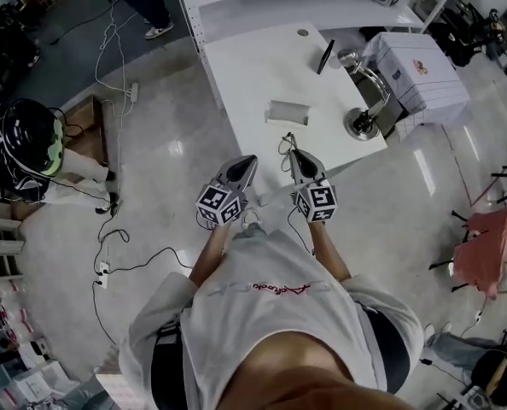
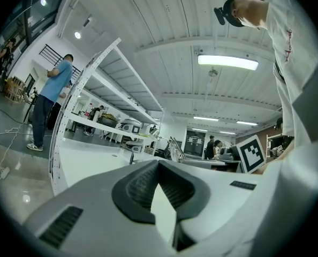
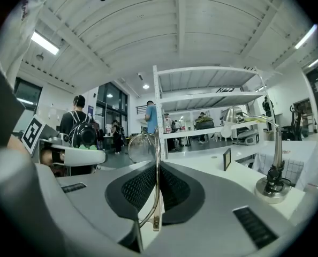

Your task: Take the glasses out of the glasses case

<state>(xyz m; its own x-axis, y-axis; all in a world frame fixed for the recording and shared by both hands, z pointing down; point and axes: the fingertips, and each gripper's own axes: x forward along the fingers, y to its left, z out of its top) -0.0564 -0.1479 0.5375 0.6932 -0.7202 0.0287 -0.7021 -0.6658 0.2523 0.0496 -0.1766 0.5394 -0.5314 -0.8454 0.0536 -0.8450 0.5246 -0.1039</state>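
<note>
The grey glasses case lies on the white table, beyond both grippers. My right gripper is held level off the table's near edge, shut on the thin wire-framed glasses. One temple runs between its pads and a round lens stands up past the tips. In the head view the glasses are only a fine wire at the tip. My left gripper hovers beside it on the left. Its tips meet with nothing between them.
A desk lamp stands at the table's right corner, with a small black upright frame and a white box behind it. Shelving rises over the table's far side. Cables trail on the floor at left; a red chair is at right.
</note>
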